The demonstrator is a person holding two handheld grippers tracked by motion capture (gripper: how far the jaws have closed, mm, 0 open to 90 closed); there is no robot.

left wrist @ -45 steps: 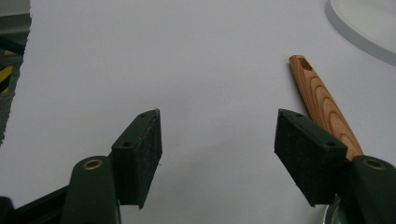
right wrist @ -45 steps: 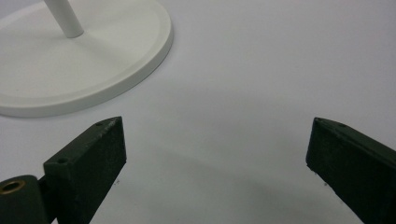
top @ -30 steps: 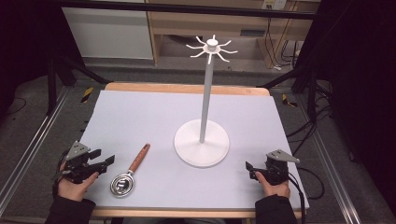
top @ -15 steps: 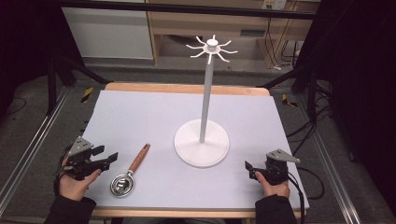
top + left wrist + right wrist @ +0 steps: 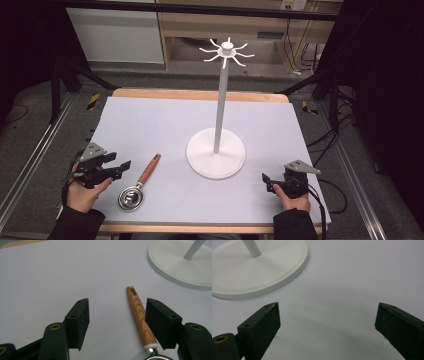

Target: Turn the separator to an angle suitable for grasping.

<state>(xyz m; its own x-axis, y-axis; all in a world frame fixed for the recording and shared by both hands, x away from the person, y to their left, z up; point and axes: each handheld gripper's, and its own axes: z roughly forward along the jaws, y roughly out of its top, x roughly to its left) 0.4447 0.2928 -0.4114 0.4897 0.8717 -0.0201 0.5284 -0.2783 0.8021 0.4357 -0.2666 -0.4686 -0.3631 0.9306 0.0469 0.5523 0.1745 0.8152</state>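
- The tabletop [image 5: 150, 120] is covered with a pale grey sheet, and a wooden edge shows at its far side
- A white stand [image 5: 216, 150] is near the middle of the tabletop; it has a round flat base, a thin upright pole and short hooks spreading out at the top
- A strainer [image 5: 137, 186] with a wooden handle and a small metal bowl lies flat on the tabletop, to the left of the stand base and apart from it; the handle points away from the person
- The left gripper [image 5: 119, 169] is at the near left part of the tabletop, just beside the strainer; its fingers [image 5: 80, 320] are wide apart and hold nothing, and in the left gripper view the handle lies between them, close to one finger
- The right gripper [image 5: 267, 182] is at the near right part, near the stand base; its fingers [image 5: 265, 325] are spread very wide and are empty, with bare tabletop between them
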